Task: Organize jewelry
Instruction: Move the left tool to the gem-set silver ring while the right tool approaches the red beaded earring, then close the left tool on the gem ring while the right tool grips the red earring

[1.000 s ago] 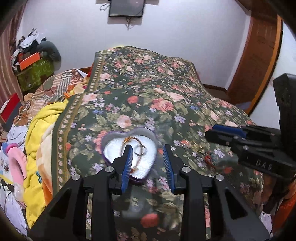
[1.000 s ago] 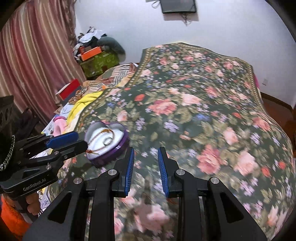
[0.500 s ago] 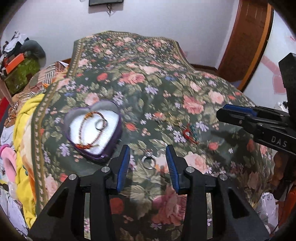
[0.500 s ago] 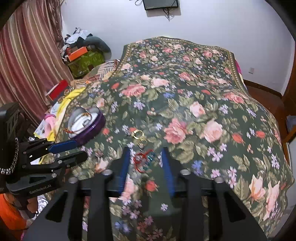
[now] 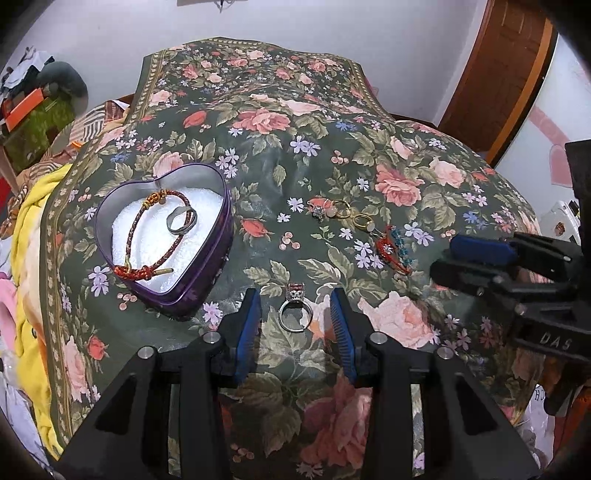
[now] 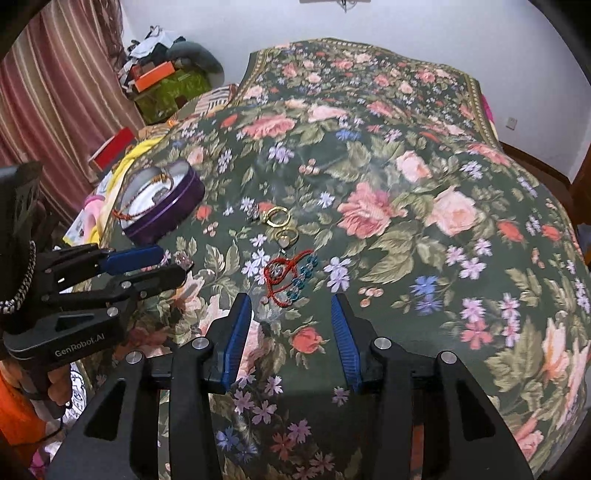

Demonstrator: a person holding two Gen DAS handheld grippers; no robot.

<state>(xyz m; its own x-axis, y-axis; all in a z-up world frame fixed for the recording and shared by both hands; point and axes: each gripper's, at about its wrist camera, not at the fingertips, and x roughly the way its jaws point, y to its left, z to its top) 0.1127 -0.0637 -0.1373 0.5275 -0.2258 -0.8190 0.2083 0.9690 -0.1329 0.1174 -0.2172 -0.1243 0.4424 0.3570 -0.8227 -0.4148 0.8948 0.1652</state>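
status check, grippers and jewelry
Both grippers open, left straddling ring, right near red bracelet. Tin holds two pieces. Nothing blocking.

Dark green floral bedspread [image 5: 295,155] over the whole bed, pink roses and small lilac flowers across it. At the left edge a yellow blanket [image 5: 27,236], bunched, touching the bedspread's border. Beyond it a green box [image 6: 171,94] with an orange box [image 6: 153,76] lying on top, and a heap of clothes [image 6: 173,44] behind those. Striped reddish curtain [image 6: 59,92] at far left. Brown wooden door [image 5: 498,74] at far right against the white wall [image 5: 332,26].
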